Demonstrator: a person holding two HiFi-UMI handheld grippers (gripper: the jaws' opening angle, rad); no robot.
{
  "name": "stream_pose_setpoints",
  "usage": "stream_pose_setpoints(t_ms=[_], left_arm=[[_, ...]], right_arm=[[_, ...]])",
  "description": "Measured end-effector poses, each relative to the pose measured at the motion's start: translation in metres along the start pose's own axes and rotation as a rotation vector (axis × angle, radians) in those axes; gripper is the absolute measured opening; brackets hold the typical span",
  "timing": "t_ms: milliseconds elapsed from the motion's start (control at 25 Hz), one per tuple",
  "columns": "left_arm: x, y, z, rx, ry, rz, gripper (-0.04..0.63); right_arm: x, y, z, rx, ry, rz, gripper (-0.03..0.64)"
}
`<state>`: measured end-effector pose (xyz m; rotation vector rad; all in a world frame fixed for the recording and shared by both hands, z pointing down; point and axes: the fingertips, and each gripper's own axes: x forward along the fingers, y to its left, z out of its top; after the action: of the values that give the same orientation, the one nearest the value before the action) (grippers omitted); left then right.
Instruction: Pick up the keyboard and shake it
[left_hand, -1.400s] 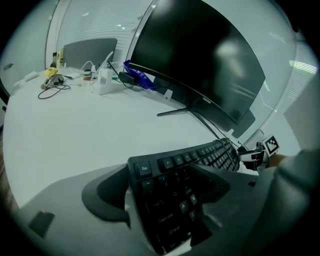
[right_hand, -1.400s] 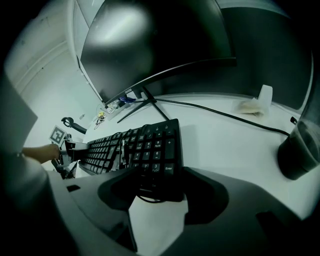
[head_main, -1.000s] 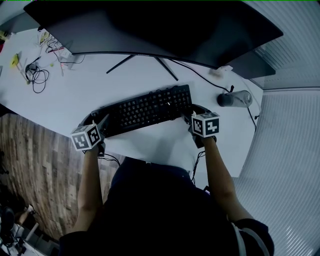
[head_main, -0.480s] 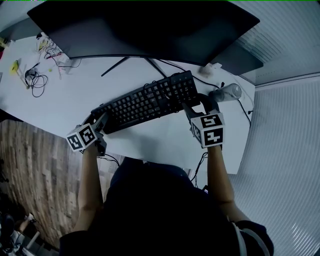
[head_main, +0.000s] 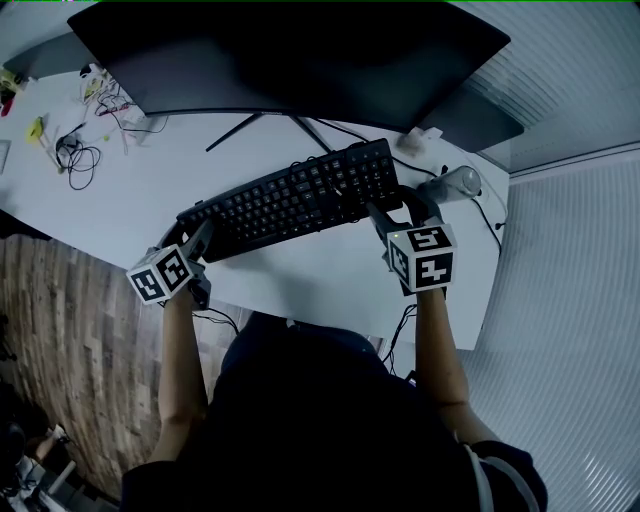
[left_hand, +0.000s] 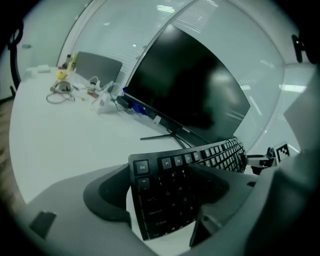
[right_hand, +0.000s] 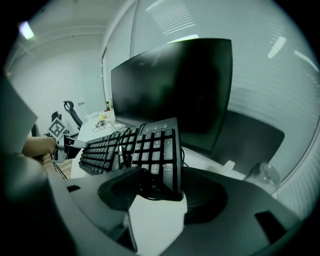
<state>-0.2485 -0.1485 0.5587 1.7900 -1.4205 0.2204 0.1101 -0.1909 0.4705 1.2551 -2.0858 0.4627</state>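
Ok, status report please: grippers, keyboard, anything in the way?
Left hand-held gripper shut on black rectangular keyboard, Esc end. Right hand-held gripper shut on numpad end. Large dark monitor close behind.

Black keyboard (head_main: 295, 200) with pale lettering; white tabletop (head_main: 140, 200); black monitor (head_main: 290, 50); brown wood-plank floor (head_main: 60, 330); black-and-white square markers on left gripper (head_main: 192, 238) and right gripper (head_main: 398, 212).

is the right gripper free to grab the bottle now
Probably not: the right gripper is shut on one end of the keyboard. The bottle lies close beside it, unblocked, but it must let go first.
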Motion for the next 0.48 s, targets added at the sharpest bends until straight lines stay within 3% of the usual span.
stream_pose_setpoints(t_ms=[320,400,480], left_arm=[[-0.054,-0.042,0.076,0.394,-0.118,0.171,0.369],[-0.059,-0.048,0.083,0.444,-0.125,0.194,0.368],[-0.058,-0.045,0.082,0.439,-0.115,0.194,0.37]], right_arm=[[0.031,0.011,-0.054,0.329,0.037,0.172,0.275],[0.036,0.016,-0.062,0.377,0.05,0.205,0.275],[0.035,0.018,-0.063,0.387,0.049,0.207,0.275]])
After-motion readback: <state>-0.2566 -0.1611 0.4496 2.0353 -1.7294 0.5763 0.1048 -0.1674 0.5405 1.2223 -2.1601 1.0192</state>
